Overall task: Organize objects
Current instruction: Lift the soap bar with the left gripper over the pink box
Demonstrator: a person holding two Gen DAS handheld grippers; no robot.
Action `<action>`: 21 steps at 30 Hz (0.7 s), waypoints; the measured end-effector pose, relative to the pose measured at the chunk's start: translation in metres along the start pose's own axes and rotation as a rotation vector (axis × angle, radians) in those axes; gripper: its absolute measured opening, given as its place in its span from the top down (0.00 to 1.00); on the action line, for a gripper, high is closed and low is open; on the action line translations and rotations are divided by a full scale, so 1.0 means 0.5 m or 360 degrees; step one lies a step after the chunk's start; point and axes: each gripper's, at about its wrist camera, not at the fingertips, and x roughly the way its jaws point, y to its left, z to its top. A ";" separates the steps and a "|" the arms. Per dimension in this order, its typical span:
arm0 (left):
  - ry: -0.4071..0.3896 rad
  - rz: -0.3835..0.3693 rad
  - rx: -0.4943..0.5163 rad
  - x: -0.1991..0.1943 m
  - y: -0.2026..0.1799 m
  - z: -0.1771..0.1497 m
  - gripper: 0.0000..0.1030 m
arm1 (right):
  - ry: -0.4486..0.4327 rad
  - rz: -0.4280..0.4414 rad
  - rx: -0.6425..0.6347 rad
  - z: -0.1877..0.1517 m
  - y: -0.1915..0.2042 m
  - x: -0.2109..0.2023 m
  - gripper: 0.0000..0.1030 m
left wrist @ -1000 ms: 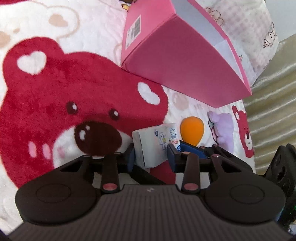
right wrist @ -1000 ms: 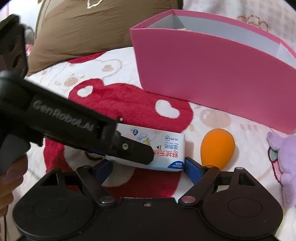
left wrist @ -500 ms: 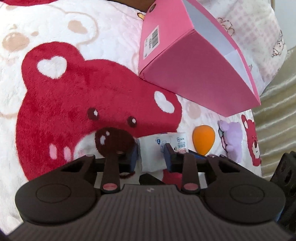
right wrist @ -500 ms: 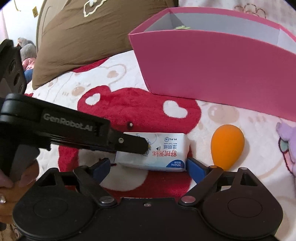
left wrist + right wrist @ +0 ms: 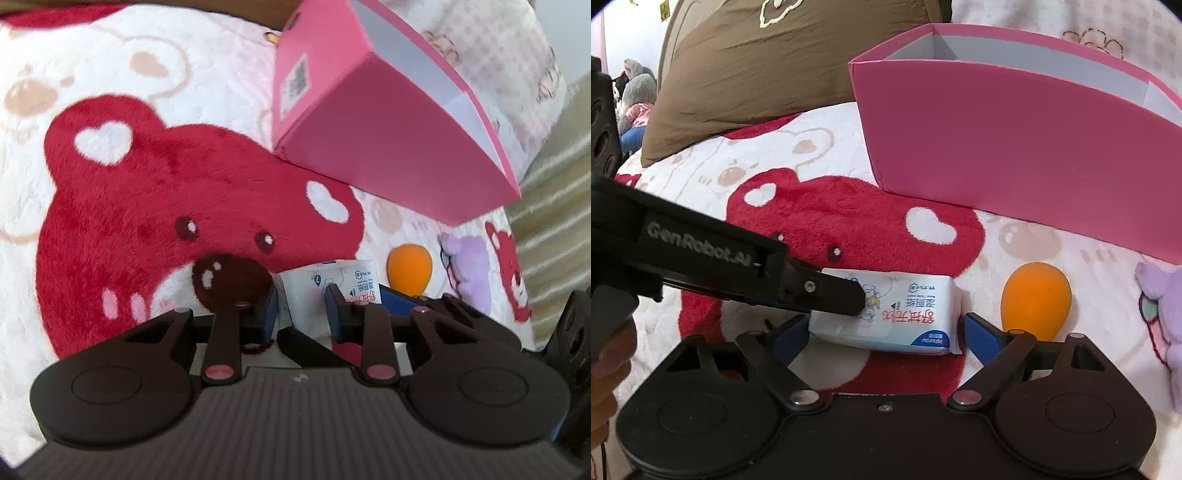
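1. Left gripper clamping tight on the wipes pack.
2. Right gripper closing, pads not touching the pack between them.
3. Lying on the blanket, sponge at three o'clock, pink box at one.

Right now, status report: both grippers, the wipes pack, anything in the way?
Left gripper shut on the white wet-wipes pack. Right gripper closing, straddling the pack's ends. Open pink cardboard box behind; path clear. Orange egg-shaped sponge beside the pack.

My left claw has "GenRobot.AI" written on its side. The tissue pack has writing too small to read.
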 end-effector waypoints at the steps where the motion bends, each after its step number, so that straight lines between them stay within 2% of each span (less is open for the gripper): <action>1: 0.0014 -0.0012 -0.0023 -0.004 0.001 0.002 0.74 | -0.0002 -0.0003 -0.0010 -0.001 0.004 -0.002 0.15; 7: 0.0035 -0.0040 -0.0035 -0.017 0.000 -0.006 0.73 | -0.0028 -0.0039 -0.0066 -0.007 0.022 -0.024 0.18; 12: 0.0028 -0.0028 0.0070 -0.037 -0.035 -0.019 0.72 | -0.0064 -0.0047 -0.0082 -0.015 0.026 -0.056 0.19; 17: 0.0028 -0.0026 0.0102 -0.052 -0.064 -0.030 0.69 | -0.0055 -0.0046 -0.0075 -0.017 0.022 -0.089 0.19; 19: 0.0016 0.0037 0.0152 -0.057 -0.076 -0.039 0.65 | -0.0030 -0.0002 -0.0085 -0.016 0.016 -0.101 0.19; 21: 0.0048 0.0001 0.0094 -0.057 -0.071 -0.050 0.65 | -0.0024 0.0087 -0.0086 -0.020 0.008 -0.113 0.19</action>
